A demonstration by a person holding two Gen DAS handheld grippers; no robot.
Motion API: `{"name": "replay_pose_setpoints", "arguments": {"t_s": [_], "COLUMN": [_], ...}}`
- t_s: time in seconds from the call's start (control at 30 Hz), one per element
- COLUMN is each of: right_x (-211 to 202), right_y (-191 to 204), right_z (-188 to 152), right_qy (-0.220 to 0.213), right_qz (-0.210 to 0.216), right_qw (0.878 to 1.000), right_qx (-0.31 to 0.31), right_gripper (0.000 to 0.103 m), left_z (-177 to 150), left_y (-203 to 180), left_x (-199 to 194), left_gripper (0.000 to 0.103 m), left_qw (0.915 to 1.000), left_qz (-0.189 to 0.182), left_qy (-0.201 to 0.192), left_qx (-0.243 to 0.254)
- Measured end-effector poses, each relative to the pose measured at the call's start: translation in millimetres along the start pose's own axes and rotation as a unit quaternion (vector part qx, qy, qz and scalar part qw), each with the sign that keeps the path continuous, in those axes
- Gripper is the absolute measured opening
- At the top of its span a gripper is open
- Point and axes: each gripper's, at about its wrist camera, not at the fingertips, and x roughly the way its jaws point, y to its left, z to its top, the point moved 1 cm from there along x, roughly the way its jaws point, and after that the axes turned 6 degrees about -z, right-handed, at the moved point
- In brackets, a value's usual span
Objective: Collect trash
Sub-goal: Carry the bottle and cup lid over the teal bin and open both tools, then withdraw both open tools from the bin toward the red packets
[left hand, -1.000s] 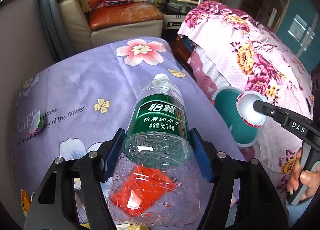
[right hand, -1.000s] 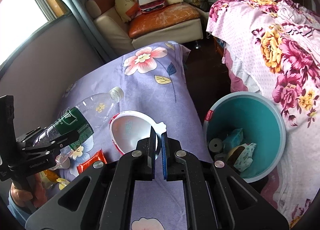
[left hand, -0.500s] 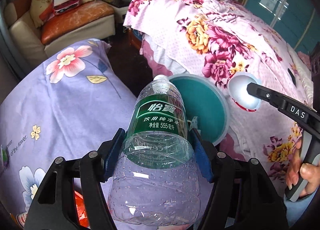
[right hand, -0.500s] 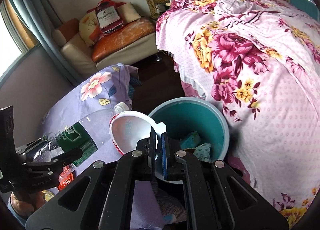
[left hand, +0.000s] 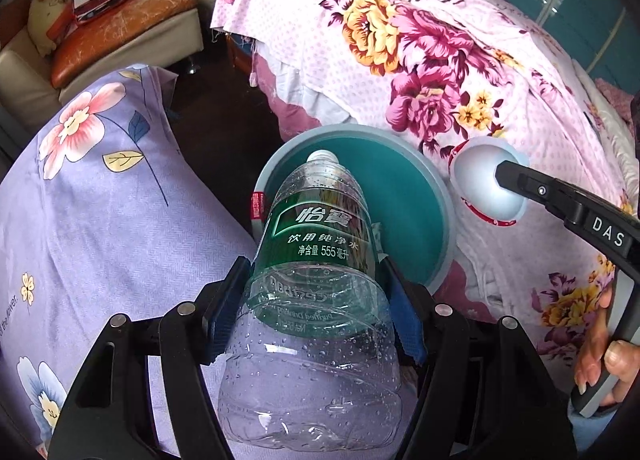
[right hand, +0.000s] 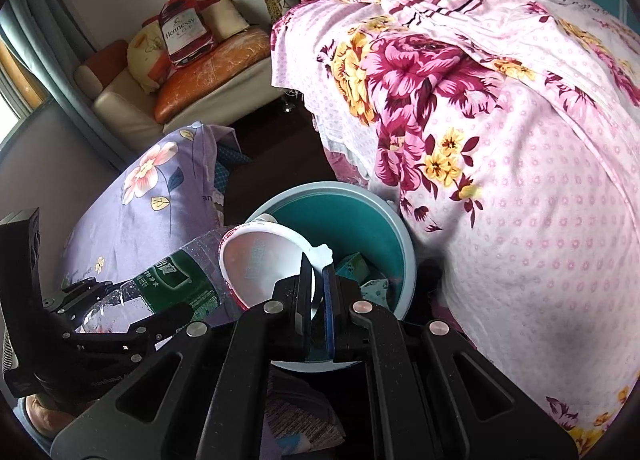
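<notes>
Both moved over bin [left hand: 440, 196] | left hand-held gripper [left hand: 316, 300] pinching bottle [left hand: 316, 244] | right hand-held gripper [right hand: 318, 292] pinching cup [right hand: 260, 264]

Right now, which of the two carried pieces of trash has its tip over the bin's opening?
The clear water bottle in the left tool; its cap sits over the teal bin. The white cup, pinched by the right tool, appears beside the rim.

Your left gripper [left hand: 316, 296] is black plastic with cut-out arms, silver screw heads and blue pads on its fingers [left hand: 224, 312]. Your right gripper [right hand: 318, 292] has the same black build, round silver screws and one blue pad, with white "DAS" lettering along its side.
</notes>
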Motion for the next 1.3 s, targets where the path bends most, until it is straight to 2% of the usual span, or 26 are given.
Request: {"name": "replay_pose_setpoints", "arguments": {"t_s": [0.07, 0.13, 0.2, 0.43, 0.57, 0.63, 0.67, 0.7, 0.83, 0.97, 1.1, 1.3], "right_x": [3.3, 7.0, 9.9, 21.9, 26.7, 26.8, 26.1, 25.4, 23.3, 18.7, 12.7, 2.7], "right_y": [-2.0, -3.8, -4.8, -2.4, 1.8, 3.5, 5.1, 7.1, 10.9, 15.8, 22.4, 45.2], "right_z": [0.4, 0.1, 0.4, 1.1, 1.0, 0.2, -0.3, -0.6, -0.4, -1.0, -2.4, -8.8], "right_qy": [0.004, 0.008, 0.011, 0.025, 0.035, 0.034, 0.032, 0.03, 0.032, 0.031, 0.035, 0.034], "right_qz": [-0.002, -0.005, -0.008, -0.014, -0.013, -0.015, -0.017, -0.019, -0.02, -0.023, -0.022, -0.016], "right_qw": [1.0, 1.0, 1.0, 1.0, 0.999, 0.999, 0.999, 0.999, 0.999, 0.999, 0.999, 0.999], "right_qx": [0.001, 0.002, 0.002, 0.003, 0.003, 0.005, 0.004, 0.002, 0.003, 0.003, 0.002, -0.016], "right_gripper": [0.005, 0.005, 0.005, 0.005, 0.01, 0.03, 0.052, 0.057, 0.059, 0.068, 0.071, 0.072], "left_z": [3.0, 3.6, 3.2, -2.1, -5.9, -7.8, -8.8, -10.2, -15.8, -23.0, -31.6, -52.8], "left_y": [1.4, 3.9, 7.3, 25.1, 32.0, 34.3, 35.0, 35.8, 39.5, 42.4, 46.5, 57.6], "left_x": [2.5, 1.2, -0.9, -2.0, -6.8, -9.4, -10.5, -11.7, -15.5, -21.2, -29.8, -47.5], "left_gripper": [0.073, 0.089, 0.091, 0.091, 0.092, 0.092, 0.092, 0.092, 0.093, 0.093, 0.094, 0.094], "left_qw": [1.0, 0.9999, 0.9997, 0.9988, 0.9982, 0.998, 0.9979, 0.9978, 0.9974, 0.9972, 0.9966, 0.9955], "left_qz": [0.003, 0.006, 0.003, -0.007, -0.013, -0.015, -0.016, -0.015, -0.019, -0.02, -0.023, -0.018], "left_qy": [-0.001, -0.01, -0.019, -0.014, -0.017, -0.019, -0.02, -0.021, -0.022, -0.025, -0.031, -0.04], "left_qx": [-0.006, -0.012, -0.018, -0.047, -0.057, -0.059, -0.06, -0.06, -0.065, -0.067, -0.073, -0.084]}}
